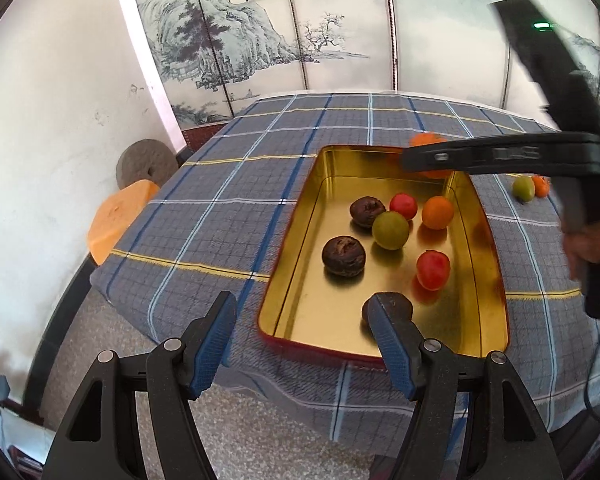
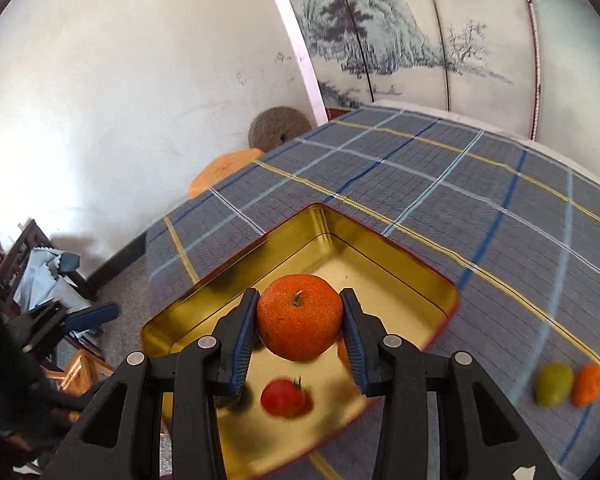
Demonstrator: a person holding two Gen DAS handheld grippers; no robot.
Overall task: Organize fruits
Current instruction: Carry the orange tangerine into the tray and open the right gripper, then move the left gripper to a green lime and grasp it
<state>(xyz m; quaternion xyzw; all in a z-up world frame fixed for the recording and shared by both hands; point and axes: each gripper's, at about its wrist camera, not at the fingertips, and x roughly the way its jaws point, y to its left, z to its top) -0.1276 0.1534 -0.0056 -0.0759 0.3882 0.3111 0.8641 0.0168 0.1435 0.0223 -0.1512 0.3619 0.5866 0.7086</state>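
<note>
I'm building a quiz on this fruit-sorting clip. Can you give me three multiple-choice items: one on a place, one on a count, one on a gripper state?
1. Where is the large orange tangerine?
A. On the plaid cloth
B. Between the right gripper's fingers, above the gold metal tin
C. On the floor

2. How many fruits lie on the blue plaid tablecloth outside the tin?
A. Two
B. None
C. Five

3. What state is the left gripper in?
A. Shut on a fruit
B. Open, holding nothing
C. Out of view

Answers: 1 B, the pads flank it over the tin. 2 A, a green fruit and a small orange fruit. 3 B, its fingers are spread apart.
</note>
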